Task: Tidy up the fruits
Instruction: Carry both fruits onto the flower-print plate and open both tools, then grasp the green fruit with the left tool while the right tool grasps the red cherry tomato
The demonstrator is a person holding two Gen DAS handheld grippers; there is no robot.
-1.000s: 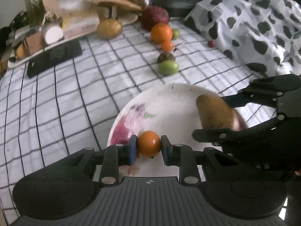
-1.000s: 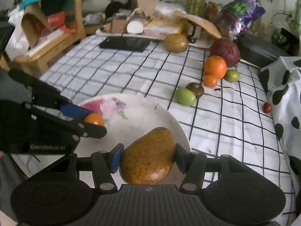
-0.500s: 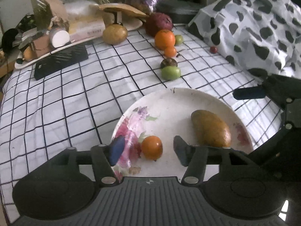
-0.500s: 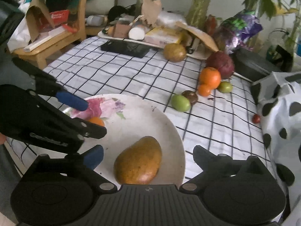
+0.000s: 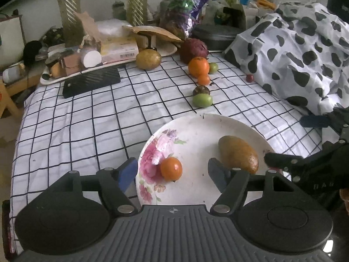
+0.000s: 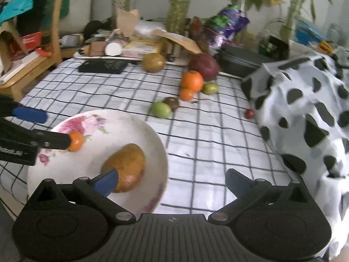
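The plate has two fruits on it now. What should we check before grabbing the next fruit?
1. Small orange fruit resting on the plate: ok.
2. Mango on the plate: ok.
3. Left gripper open and empty: ok.
4. Right gripper open and empty: ok.
5. Green fruit on the cloth, nearest the plate, nothing in front of it: ok.
6. Whether it touches the dark fruit behind: cannot tell.

The left hand-held gripper (image 5: 172, 172) has its fingers spread wide with nothing clamped between them, and the right hand-held gripper (image 6: 172, 181), just to its right, is likewise spread wide and holds nothing.
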